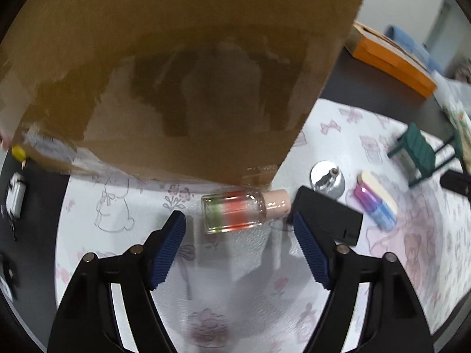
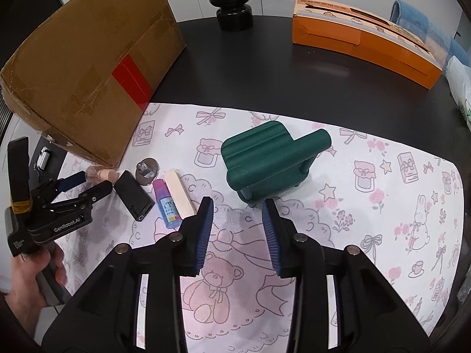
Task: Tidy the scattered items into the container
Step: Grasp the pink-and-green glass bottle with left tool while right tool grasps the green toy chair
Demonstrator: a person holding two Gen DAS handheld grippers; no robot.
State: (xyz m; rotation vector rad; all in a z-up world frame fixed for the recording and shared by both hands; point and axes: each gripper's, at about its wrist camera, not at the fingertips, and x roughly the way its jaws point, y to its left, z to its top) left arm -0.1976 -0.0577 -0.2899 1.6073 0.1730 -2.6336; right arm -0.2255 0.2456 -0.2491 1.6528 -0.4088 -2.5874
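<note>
A small glass bottle [image 1: 235,212] with green and red bands and a pink cap lies on its side on the patterned mat, just in front of the brown cardboard box [image 1: 176,73]. My left gripper [image 1: 239,220] is open with its blue pads either side of the bottle, not touching it. In the right wrist view the same bottle [image 2: 101,174] lies at the box [image 2: 88,67] corner with the left gripper [image 2: 88,185] around it. My right gripper [image 2: 238,209] is open and empty, just short of a green toy armchair [image 2: 270,158].
A black rectangular device [image 2: 134,195], a round metal lid [image 2: 146,171], a purple-blue tube [image 2: 167,207] and a cream nail file [image 2: 180,194] lie in a row on the mat. An orange carton [image 2: 365,38] and a black vase [image 2: 234,3] stand behind. A hand [image 2: 29,276] holds the left gripper.
</note>
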